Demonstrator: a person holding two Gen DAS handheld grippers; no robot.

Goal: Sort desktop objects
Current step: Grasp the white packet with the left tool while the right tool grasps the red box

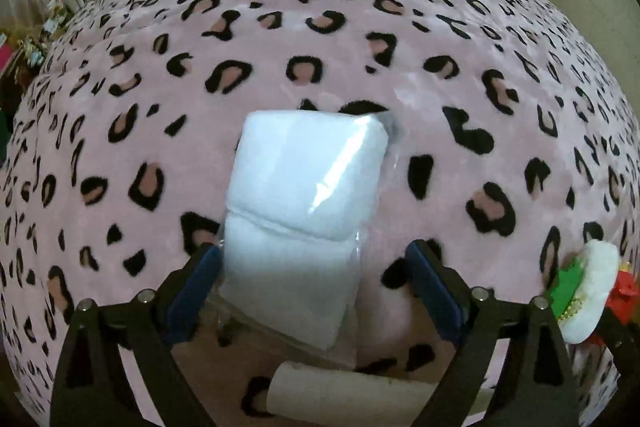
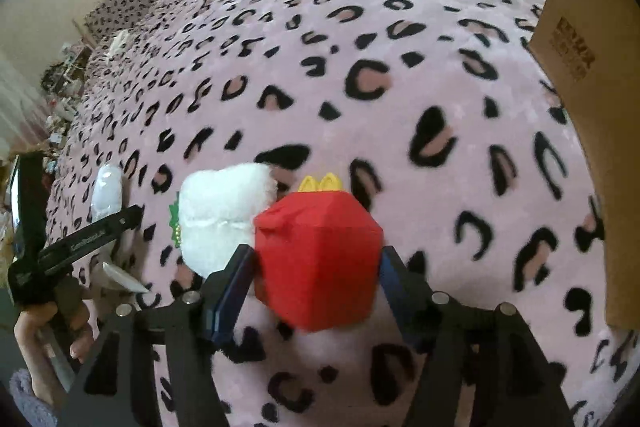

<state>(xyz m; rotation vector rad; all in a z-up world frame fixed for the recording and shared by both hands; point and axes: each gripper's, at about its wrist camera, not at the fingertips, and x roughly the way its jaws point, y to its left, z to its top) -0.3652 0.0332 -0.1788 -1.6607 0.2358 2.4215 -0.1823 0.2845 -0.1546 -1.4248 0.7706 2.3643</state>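
Below, left gripper [image 1: 312, 291] jaws wide around white packet [image 1: 304, 203], right gripper [image 2: 314, 291] jaws loose beside red box [image 2: 320, 259].

- Left gripper [image 1: 314, 291]: black angular linkage arms, silver round pins at the joints, blue pads lining the jaws.
- Right gripper [image 2: 316, 287]: same black frame, silver pins, blue pads.
- Beside the right gripper, a hand [image 2: 40, 343] with a grey-lilac fuzzy sleeve [image 2: 24, 399].

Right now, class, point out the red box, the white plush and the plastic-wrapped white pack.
red box [image 2: 320, 263], right wrist view, front face.
white plush [image 2: 220, 215], right wrist view, fluffy middle.
white pack [image 1: 304, 179], left wrist view, upper pad.
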